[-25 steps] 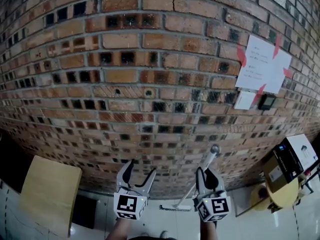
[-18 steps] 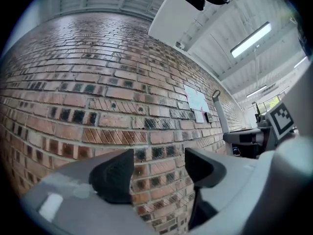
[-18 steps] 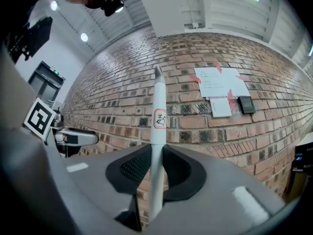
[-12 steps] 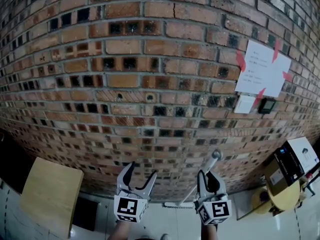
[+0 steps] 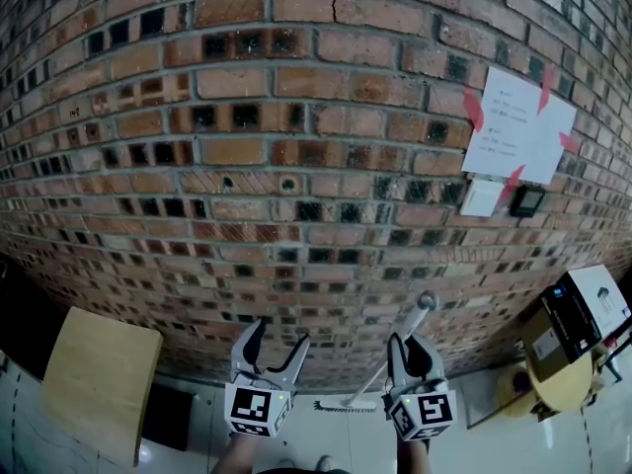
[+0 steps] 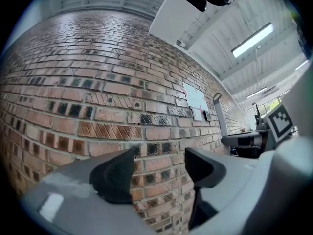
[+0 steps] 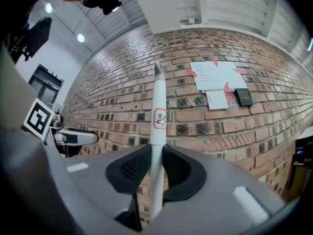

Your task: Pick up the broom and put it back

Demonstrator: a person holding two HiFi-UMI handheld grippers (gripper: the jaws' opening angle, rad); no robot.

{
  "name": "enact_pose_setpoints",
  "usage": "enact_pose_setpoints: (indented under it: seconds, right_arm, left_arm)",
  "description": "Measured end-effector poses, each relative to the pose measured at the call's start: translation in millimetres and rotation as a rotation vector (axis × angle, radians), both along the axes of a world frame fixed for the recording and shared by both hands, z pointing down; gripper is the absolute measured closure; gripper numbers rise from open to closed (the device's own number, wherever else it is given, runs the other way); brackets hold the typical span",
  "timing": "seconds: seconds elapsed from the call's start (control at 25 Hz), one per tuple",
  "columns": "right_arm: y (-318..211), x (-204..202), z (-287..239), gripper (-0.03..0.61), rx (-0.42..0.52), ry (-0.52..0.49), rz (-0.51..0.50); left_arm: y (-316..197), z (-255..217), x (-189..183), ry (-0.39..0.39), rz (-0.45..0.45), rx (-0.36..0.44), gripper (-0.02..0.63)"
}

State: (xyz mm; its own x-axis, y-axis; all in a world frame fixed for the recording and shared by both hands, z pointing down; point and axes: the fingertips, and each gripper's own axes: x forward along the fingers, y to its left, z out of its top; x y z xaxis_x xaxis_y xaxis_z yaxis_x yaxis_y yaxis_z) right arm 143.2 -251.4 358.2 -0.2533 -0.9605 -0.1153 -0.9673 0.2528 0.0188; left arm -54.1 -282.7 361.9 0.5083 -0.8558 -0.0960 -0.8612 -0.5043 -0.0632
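Fingers of right gripper, pinching broom

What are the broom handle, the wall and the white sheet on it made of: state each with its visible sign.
Broom handle: a smooth, pale tube with a soft sheen, probably plastic or painted metal; the look leaves it open.
Wall: rough, matte red-brown brick with pale mortar joints.
Sheet: thin, white, matte paper with faint print, held by red tape strips.

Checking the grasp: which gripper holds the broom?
The right gripper, its jaws shut on the white broom handle; the left gripper is open and empty.
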Motion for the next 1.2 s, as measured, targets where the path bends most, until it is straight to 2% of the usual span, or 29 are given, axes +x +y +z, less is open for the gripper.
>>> enact_pose_setpoints:
  seconds: [0.2, 0.44, 0.76, 0.96, 1.2]
  right_arm:
    - [-1.1, 5.2, 22.2, 0.499, -0.046, 0.012, -0.015]
    - [3.8, 9.9, 74.2, 0.5, -0.109, 0.054, -0.055]
    - [-10.4, 42.7, 197.4, 0.502, -0.288, 0.087, -0.054]
    - [-11.2, 65.3, 271.9, 0.502, -0.395, 0.078, -0.059]
    - [-24.9, 81.9, 353.8, 0.5, -0.503, 0.076, -0.07]
  left_arm:
    - [-1.4, 13.1, 18.2, -0.025, 0.033, -0.029, 0.285]
    - [-1.2, 46.8, 49.0, -0.069, 0.09, -0.092, 0.285]
    - [-12.7, 116.3, 100.6, -0.15, 0.155, -0.201, 0.287]
    - [-11.8, 168.0, 129.0, -0.209, 0.216, -0.294, 0.287]
    - [-15.3, 231.9, 151.2, -0.271, 0.243, -0.417, 0.287]
